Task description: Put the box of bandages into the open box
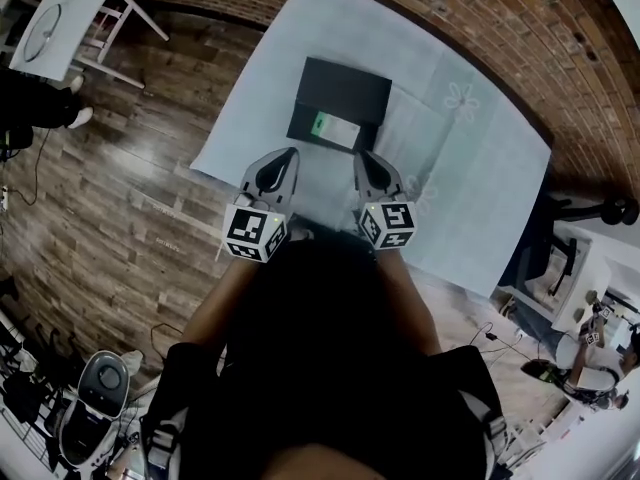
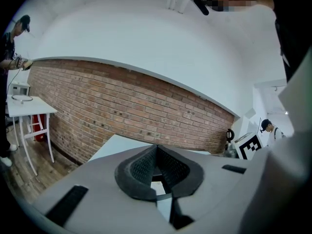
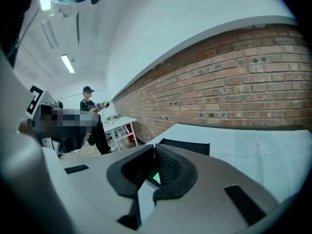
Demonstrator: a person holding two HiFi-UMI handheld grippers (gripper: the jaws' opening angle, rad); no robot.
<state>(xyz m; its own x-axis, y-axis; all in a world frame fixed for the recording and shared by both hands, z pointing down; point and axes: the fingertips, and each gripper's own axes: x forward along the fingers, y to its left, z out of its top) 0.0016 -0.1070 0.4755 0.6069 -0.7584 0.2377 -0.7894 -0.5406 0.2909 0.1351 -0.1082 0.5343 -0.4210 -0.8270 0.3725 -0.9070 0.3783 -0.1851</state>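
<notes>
Head view overhead; gripper views level, facing brick wall point(image 2: 146, 111).

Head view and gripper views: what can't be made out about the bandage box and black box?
- Bandage box: print too small in the head view; inside the black box or on its front edge, unclear.
- Right gripper view: jaws hide all of it but a green sliver.
- Left gripper view: the left gripper covers the table; neither box identifiable.
- Table: near edge hidden by the person, head view.

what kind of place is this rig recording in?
Probably an indoor lab or studio workspace: a long brick wall, wood-plank floor, one cloth-covered table in the middle, and a white desk off to the side.
</notes>
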